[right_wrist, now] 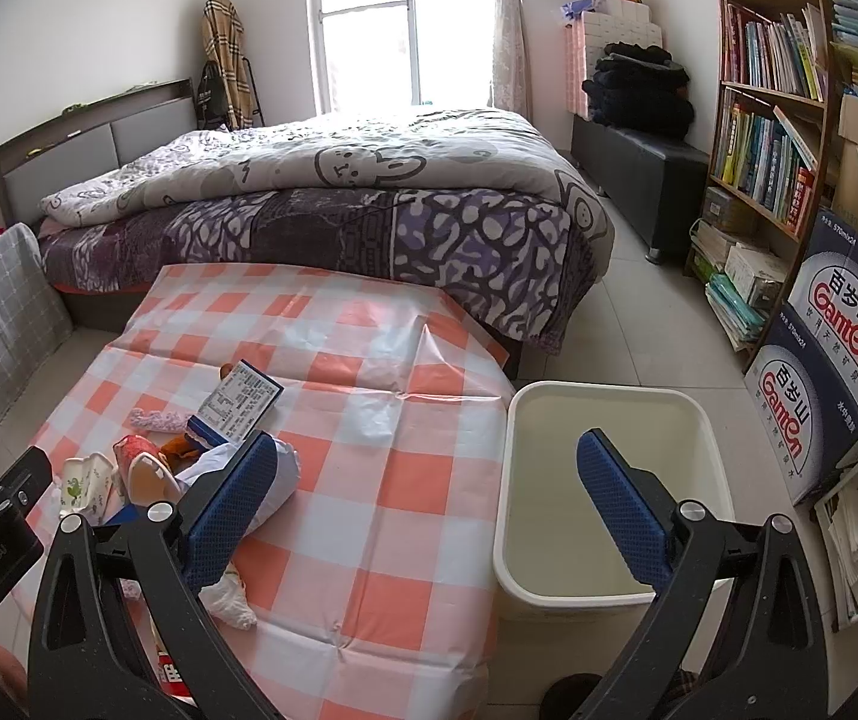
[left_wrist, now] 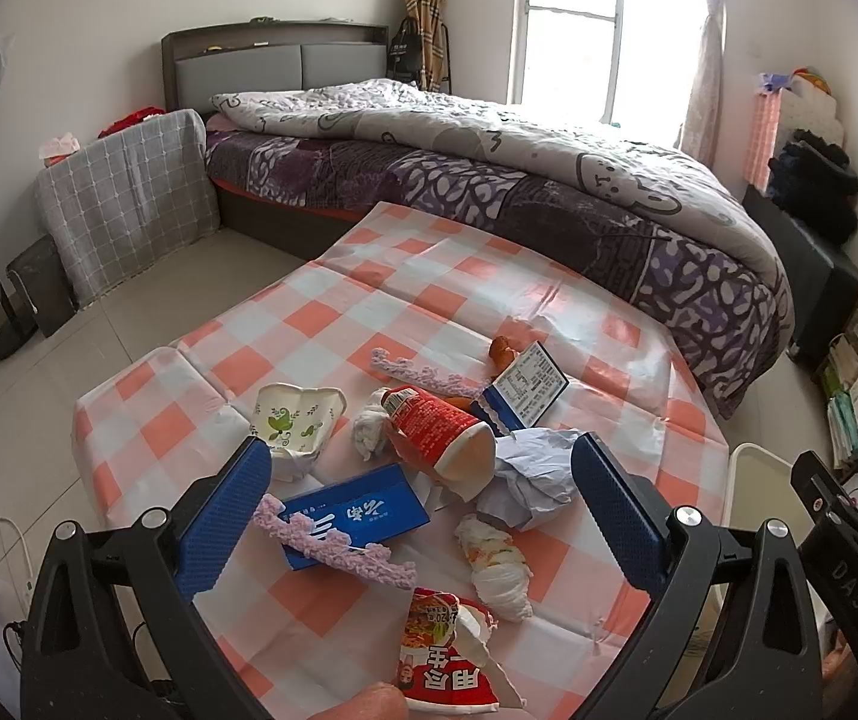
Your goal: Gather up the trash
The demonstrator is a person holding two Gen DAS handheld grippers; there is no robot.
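We see the left hand-held gripper (left_wrist: 420,495) hanging over the table (left_wrist: 321,312) with its jaws spread wide and nothing held. Between its two fingers lies the trash: a blue carton (left_wrist: 357,513) with a lilac knitted strip (left_wrist: 333,543) across it, a red cup (left_wrist: 438,429) on its side, and crumpled white paper (left_wrist: 528,474) close to the right finger. A crushed paper bowl (left_wrist: 297,420) is just beyond the left finger, and a noodle wrapper (left_wrist: 447,654) is nearest to us.

The right hand-held gripper (right_wrist: 426,483) is also wide open and empty. Its left finger is over the table's near edge beside the trash pile, and its right finger is over the white bin (right_wrist: 603,396), which stands on the floor just right of the table.
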